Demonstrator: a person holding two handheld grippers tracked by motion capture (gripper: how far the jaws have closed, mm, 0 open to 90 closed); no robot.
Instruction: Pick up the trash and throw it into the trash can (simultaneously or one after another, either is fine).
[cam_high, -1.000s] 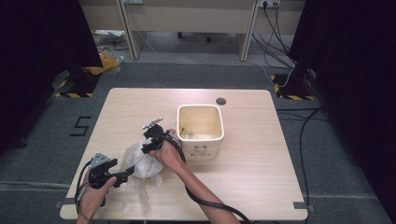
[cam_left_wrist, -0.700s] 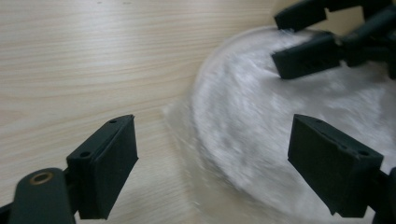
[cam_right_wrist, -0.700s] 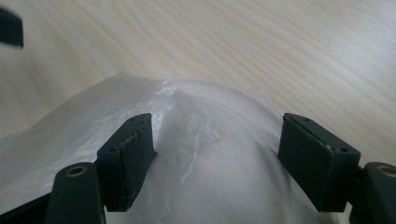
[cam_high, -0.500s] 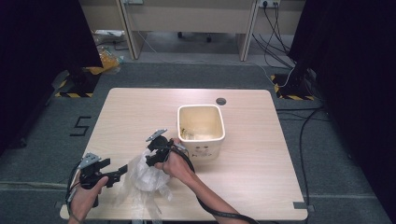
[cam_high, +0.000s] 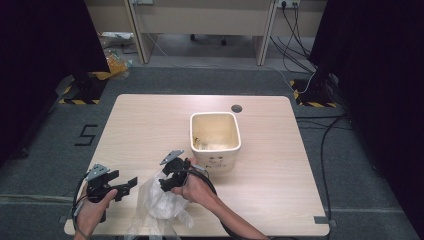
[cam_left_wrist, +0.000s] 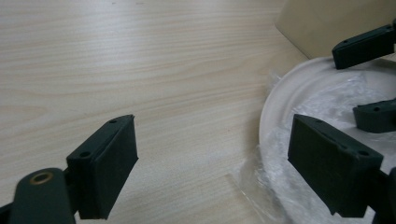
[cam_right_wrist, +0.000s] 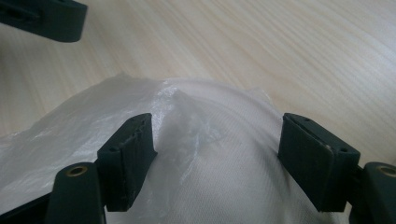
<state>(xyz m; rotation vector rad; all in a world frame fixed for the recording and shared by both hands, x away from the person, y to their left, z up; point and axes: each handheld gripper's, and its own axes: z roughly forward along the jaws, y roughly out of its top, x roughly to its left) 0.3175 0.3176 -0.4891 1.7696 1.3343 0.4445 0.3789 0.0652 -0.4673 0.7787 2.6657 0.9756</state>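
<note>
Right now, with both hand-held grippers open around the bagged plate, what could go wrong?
The right hand-held gripper straddles loose clear plastic bag film; closing may pinch only film and miss the round white plate. The bag overhangs the light wooden table at the near edge, so a tug could drag it off. The cream square bin stands close by.

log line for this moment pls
left gripper: open, beside plastic bag | right gripper: open over bag | bin: upright behind

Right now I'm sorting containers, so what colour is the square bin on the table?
Cream bin, seen best in the high view.
</note>
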